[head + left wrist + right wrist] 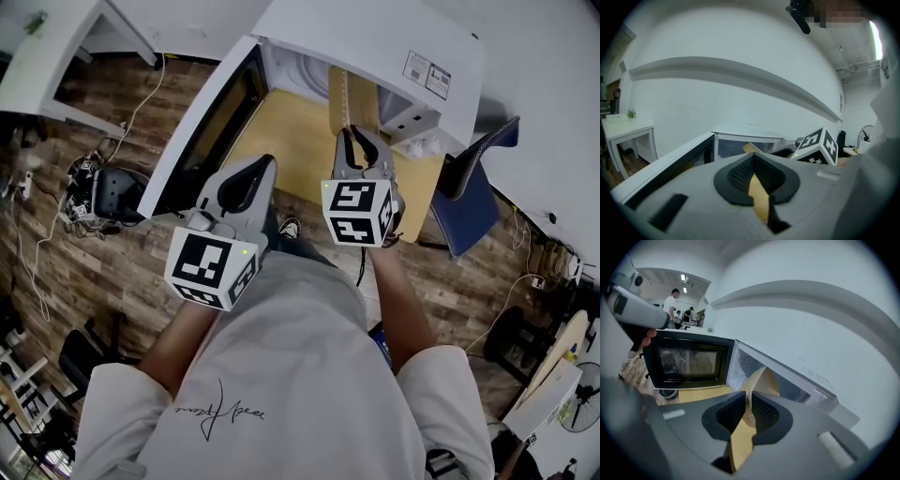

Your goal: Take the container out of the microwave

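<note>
Head view: right tongs (361, 139) pinch the tan container (349, 98) by its near rim, its length running ahead into the open microwave (375, 37); left tongs (258, 169), closed and empty, hang alongside.

L gripper (255, 167) shut, R gripper (362, 139) clamped

White T-shirt (309, 375), grey hand-held grippers (266, 161) (359, 133), marker cubes (214, 267) (361, 214)

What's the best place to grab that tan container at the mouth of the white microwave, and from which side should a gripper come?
Grip the thin near edge of the tan container, coming from the front into the open mouth of the white microwave, since its door stands swung aside to the left. That edge is slim enough for two jaws; the right gripper pinches it there now.
</note>
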{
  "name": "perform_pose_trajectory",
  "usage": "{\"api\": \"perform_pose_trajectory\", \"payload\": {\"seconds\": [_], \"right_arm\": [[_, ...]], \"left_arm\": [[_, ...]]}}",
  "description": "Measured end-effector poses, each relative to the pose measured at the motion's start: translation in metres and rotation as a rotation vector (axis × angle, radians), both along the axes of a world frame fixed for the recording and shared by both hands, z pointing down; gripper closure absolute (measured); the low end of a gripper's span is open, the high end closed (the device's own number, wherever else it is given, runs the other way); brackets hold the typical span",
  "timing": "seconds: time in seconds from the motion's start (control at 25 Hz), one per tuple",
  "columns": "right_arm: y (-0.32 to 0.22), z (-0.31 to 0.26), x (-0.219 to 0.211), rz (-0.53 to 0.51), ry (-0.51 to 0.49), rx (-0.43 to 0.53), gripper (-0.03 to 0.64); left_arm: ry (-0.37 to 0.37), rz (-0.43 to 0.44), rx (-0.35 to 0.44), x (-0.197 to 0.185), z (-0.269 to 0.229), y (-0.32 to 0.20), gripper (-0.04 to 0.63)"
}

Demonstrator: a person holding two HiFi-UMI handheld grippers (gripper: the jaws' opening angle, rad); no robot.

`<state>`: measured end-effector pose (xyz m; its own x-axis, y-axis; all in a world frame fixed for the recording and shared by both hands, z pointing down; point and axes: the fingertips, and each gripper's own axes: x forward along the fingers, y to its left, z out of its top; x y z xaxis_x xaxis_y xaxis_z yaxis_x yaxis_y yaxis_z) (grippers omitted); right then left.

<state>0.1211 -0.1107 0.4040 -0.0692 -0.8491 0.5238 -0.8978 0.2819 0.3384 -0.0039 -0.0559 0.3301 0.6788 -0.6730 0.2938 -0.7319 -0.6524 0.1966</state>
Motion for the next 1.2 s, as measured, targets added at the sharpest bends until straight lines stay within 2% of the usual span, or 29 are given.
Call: {"api": "perform_pose_trajectory", "payload": {"seconds": [0.44, 1.2], "right_arm": [[0.026, -0.01, -0.008, 0.008, -0.131, -0.029, 0.561], [0.073, -0.04, -0.01, 0.012, -0.287, -0.023, 0.561]], "left_arm": [[0.002, 0.0, -0.018, -0.004, 0.006, 0.003, 0.597], [-0.012, -0.003, -0.058, -0.009, 0.022, 0.011, 0.6]]}}
